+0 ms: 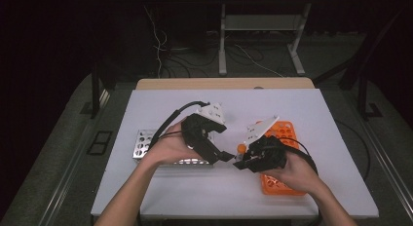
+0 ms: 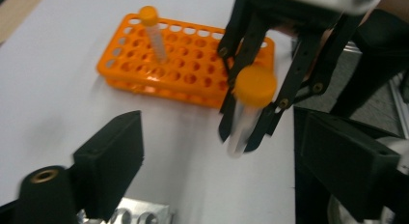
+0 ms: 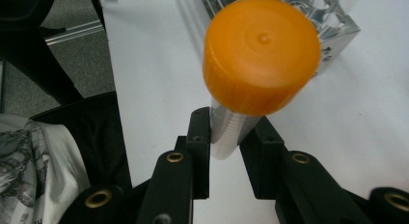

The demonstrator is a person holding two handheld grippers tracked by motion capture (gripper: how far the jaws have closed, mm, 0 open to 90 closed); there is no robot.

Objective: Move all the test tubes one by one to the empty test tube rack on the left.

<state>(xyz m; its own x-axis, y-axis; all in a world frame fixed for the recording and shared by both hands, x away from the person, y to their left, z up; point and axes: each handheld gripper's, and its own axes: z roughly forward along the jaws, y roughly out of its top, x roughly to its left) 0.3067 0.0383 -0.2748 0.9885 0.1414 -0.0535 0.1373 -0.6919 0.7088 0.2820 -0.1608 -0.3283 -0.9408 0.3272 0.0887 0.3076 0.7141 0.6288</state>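
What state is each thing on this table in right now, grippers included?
Right gripper: shut on the orange-capped tube.
Orange-capped tube: capped, held above the table.
Left gripper: open, nothing between its jaws.
Orange rack: one capped tube standing in it.
Metal rack: holes in sight empty.

- No writing, label, brand, number or sign can be read on anything here, neither on the tube's orange cap nor beside it.
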